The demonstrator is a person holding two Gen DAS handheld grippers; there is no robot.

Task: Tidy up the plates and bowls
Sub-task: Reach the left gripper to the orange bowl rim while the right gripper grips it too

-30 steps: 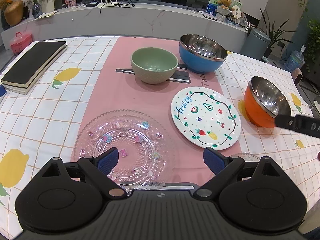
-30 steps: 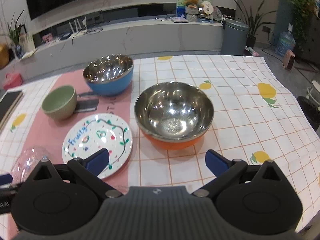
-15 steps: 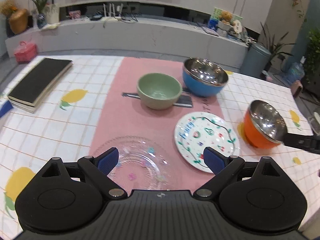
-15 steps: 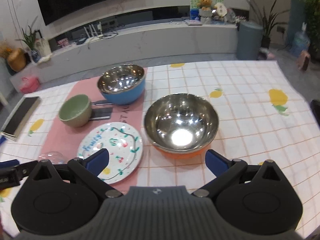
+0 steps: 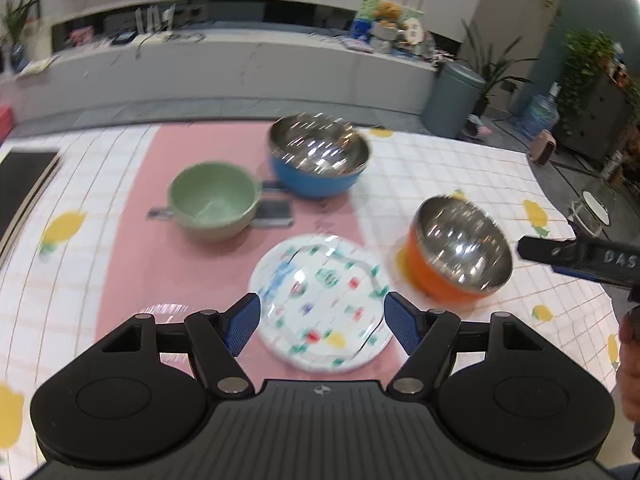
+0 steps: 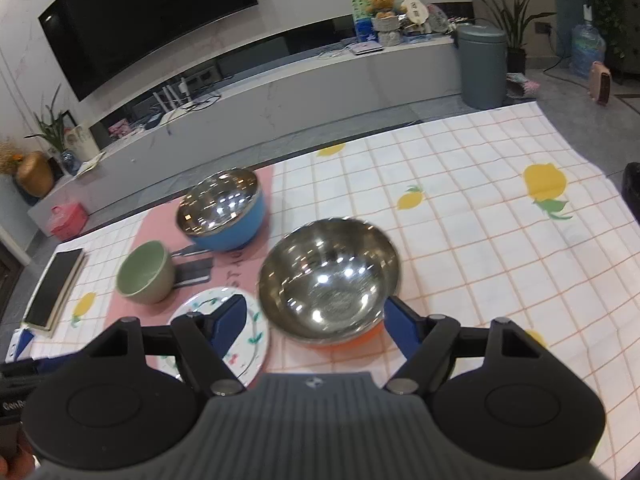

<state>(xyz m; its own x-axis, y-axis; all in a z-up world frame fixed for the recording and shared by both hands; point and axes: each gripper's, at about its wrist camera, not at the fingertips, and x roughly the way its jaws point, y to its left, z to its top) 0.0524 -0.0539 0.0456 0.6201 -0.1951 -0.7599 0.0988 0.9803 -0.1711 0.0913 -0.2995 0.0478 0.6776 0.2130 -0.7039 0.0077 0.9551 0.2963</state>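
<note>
Closing with nothing gripped, both tongs, left [image 5: 320, 320] and right [image 6: 312, 320], overlook the empty orange bowl [image 6: 328, 276]

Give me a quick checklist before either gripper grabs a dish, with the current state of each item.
1. Left gripper empty: ok, jaws closing with nothing pressed between them.
2. Right gripper empty: ok, jaws closing; orange steel bowl sits ahead between the fingers, contact cannot tell.
3. Fruit-print plate bare on top: ok.
4. Green bowl and blue steel bowl upright and apart: ok.
5. Clear glass plate position: cannot tell, mostly hidden.
</note>
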